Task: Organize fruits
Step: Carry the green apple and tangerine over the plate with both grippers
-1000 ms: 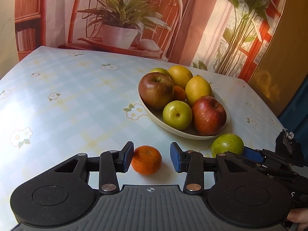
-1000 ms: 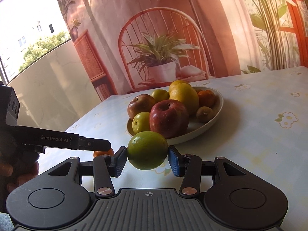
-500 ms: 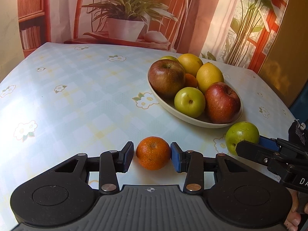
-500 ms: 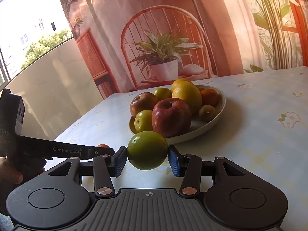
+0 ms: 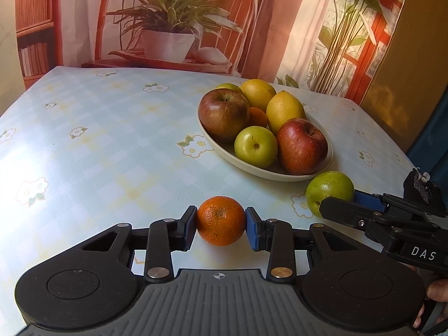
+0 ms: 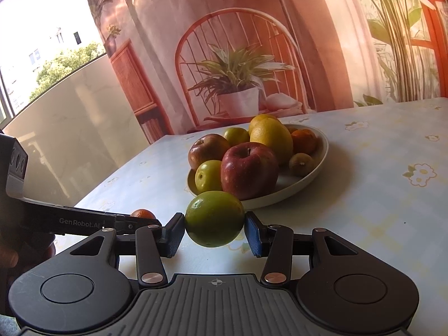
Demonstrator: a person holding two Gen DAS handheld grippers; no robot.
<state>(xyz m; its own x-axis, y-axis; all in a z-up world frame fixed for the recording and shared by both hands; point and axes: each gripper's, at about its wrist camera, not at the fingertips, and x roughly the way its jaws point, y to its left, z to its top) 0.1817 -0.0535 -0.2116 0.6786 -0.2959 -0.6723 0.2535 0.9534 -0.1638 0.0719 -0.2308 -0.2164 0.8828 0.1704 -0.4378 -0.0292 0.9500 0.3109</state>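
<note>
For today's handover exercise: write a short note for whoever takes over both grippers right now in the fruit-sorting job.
Left gripper: jaws have just been closing and now pinch the orange, which looks to sit on the table.
Right gripper: shut on the green fruit, just in front of the bowl.
Done: apples, lemons and other fruit already lie in the bowl.
Left: probably lift both fruits into the bowl; the free space shows in the right wrist view, on the bowl's right side.
</note>
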